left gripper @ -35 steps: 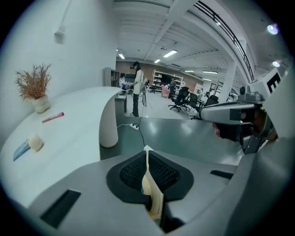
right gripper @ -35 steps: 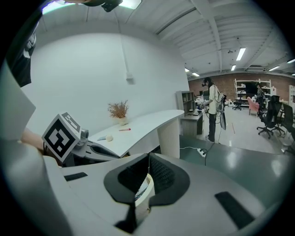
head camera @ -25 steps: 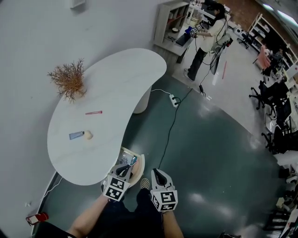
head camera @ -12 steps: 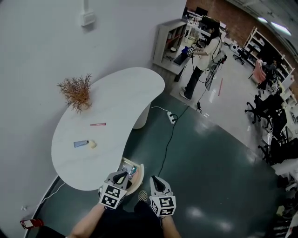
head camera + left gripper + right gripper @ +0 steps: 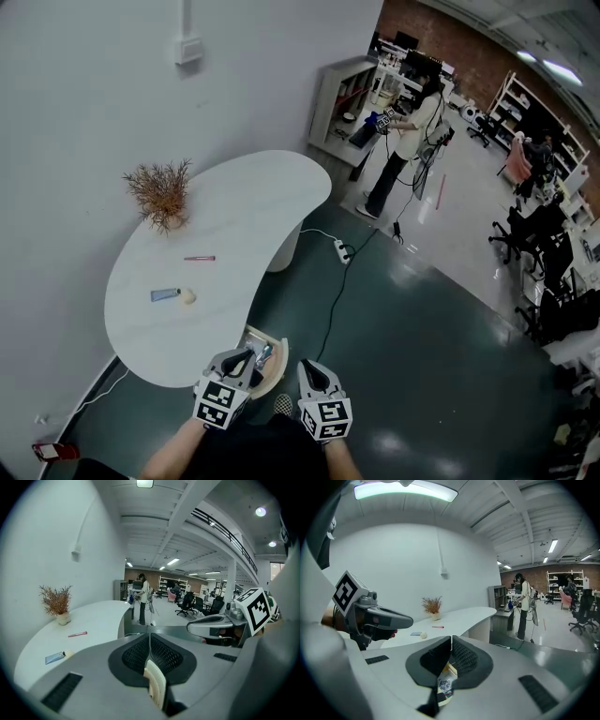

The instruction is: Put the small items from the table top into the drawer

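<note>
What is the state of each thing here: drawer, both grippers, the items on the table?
Drawer: open, items inside.
Left gripper: shut, empty.
Right gripper: shut, empty.
Pen: lying on the table.
Tube: lying on the table.
Plant: upright.

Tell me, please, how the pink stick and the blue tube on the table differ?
The stick is pink and thin; the tube is blue and wider. The stick lies alone nearer the plant; the tube lies beside a cream lump. Both rest flat on the table.
</note>
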